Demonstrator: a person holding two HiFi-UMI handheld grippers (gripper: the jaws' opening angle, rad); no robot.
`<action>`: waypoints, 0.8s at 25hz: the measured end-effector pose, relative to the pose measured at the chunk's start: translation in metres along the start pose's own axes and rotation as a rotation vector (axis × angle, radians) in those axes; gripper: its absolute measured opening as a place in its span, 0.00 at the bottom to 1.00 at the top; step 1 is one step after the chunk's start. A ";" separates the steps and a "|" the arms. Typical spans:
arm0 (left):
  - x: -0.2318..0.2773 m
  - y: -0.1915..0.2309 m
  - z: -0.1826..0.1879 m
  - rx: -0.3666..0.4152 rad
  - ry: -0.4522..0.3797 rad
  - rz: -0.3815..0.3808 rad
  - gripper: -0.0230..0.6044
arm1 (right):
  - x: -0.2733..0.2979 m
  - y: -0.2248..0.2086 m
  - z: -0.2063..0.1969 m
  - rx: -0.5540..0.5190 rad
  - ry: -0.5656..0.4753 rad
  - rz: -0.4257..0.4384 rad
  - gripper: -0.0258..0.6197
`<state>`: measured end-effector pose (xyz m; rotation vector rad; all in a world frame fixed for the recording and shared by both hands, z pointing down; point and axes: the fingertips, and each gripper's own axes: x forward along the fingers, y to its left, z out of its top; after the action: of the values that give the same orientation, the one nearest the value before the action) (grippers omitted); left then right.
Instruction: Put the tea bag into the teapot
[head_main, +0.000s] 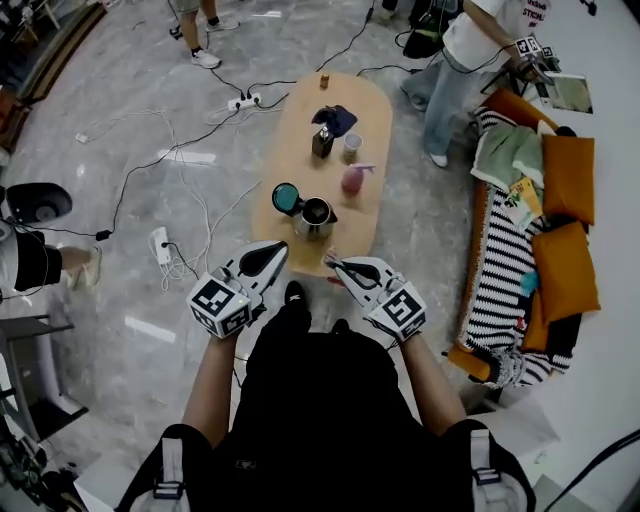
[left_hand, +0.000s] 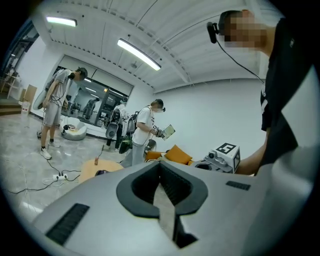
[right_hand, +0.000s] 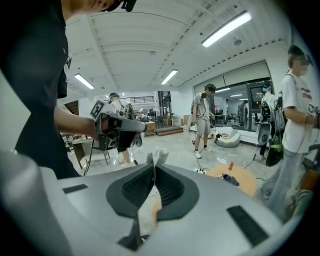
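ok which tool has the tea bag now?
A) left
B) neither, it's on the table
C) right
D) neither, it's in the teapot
C: the right tool is shut on the tea bag, whose whitish end pokes out past its tips. The left tool is shut on nothing.

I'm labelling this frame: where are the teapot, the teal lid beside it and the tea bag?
teapot (head_main: 316, 214): head view, its open top
teal lid (head_main: 287, 198): head view, its middle
tea bag (right_hand: 156, 157): right gripper view, tip beyond the jaws

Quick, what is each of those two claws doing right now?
Left gripper: shut, nothing between its jaws.
Right gripper: shut on the tea bag.
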<state>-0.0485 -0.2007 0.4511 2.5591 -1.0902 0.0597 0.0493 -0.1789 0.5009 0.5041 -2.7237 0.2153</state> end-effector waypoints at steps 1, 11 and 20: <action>0.003 0.006 0.001 0.001 0.005 -0.015 0.05 | 0.006 -0.001 0.001 0.003 0.007 -0.006 0.06; 0.010 0.045 -0.004 -0.015 0.035 -0.124 0.05 | 0.054 -0.011 0.001 0.025 0.052 -0.071 0.06; 0.024 0.059 -0.010 -0.024 0.043 -0.136 0.05 | 0.068 -0.030 -0.010 0.018 0.095 -0.055 0.06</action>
<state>-0.0723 -0.2521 0.4829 2.5906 -0.8929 0.0667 0.0041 -0.2259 0.5383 0.5583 -2.6149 0.2439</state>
